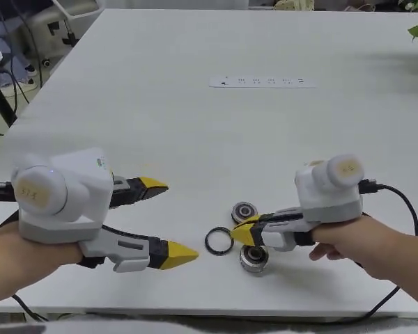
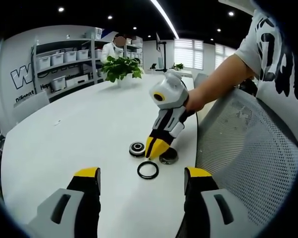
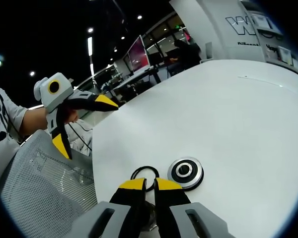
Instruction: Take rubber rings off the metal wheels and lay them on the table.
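You are holding a two-jaw gripper in each hand over a white table (image 1: 195, 125), working close to its near edge. Your left gripper (image 1: 167, 220) is hanging released. Its yellow-tipped jaws are spread wide and gripping nothing, and they are pointing in at the work from the side, probably waiting to steady a wheel.

Your right gripper (image 1: 244, 233) is reaching in from the other side with its jaws drawn almost together. Nothing is showing between the tips, so it is looking clenched on nothing rather than carrying a ring.

One black rubber ring (image 1: 219, 241) is lying flat on the table, free of any wheel. It is sitting between the two grippers, just beside the right gripper's tips. Because it is resting apart from the wheels, it is likely one ring laid down as the task asks.

Two metal wheels are sitting close by.
- **The far wheel (image 1: 244, 211):** it is lying flat just beyond the right gripper's tips. A dark band is showing around its rim, so it is probably still wearing its ring.
- **The near wheel (image 1: 253, 258):** it is sitting partly under the right gripper's jaws, toward the table edge. Its rim is looking like bare metal, though the jaws are hiding too much to be sure.

With the right tips sitting among all three pieces, the far wheel is the likely next target. You will need those jaws opening first.
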Action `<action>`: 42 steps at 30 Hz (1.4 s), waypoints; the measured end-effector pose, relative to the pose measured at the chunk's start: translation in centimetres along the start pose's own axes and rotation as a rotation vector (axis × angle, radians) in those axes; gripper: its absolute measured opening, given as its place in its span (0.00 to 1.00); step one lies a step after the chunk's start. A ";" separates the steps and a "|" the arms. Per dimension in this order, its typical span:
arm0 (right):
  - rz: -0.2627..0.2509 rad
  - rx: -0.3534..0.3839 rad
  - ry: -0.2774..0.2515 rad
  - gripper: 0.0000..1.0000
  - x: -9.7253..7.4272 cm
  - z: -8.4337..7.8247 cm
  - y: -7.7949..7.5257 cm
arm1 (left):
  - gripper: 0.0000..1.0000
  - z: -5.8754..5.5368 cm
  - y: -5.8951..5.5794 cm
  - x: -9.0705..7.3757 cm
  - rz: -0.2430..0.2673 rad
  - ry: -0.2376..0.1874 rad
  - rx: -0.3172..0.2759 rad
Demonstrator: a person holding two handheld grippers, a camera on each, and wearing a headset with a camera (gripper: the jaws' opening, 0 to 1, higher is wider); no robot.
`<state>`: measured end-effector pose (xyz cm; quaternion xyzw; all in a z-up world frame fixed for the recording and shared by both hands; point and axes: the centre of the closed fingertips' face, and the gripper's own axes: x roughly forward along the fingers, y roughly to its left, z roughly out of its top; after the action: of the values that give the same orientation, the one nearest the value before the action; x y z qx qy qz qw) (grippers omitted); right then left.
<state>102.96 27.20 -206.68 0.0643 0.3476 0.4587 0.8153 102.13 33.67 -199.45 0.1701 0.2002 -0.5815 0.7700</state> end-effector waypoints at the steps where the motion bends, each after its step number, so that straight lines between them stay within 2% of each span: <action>1: 0.001 0.000 -0.004 0.04 -0.1 0.1 0.0 | 0.66 0.0 0.0 0.0 0.001 0.001 0.000; 5: 0.004 0.001 -0.023 0.04 -0.5 0.6 0.0 | 0.66 0.0 0.1 -0.1 0.002 0.001 -0.001; 11: 0.000 0.022 -0.086 0.06 -1.2 2.2 -0.2 | 0.66 0.2 0.2 0.0 0.002 0.002 0.003; 21: -0.047 0.033 -0.169 0.09 -3.1 4.2 -1.9 | 0.65 0.8 0.8 0.4 0.002 0.003 0.015; 31: -0.098 -0.041 -0.193 0.14 -4.4 5.0 -3.0 | 0.63 2.1 1.8 1.4 0.005 -0.013 0.022; 42: -0.135 -0.088 -0.166 0.17 -4.8 4.2 -3.7 | 0.62 2.6 2.6 3.2 -0.006 -0.009 0.011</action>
<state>106.54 22.18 -202.61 0.0425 0.2620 0.4105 0.8724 105.69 30.40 -198.78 0.1711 0.1943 -0.5857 0.7680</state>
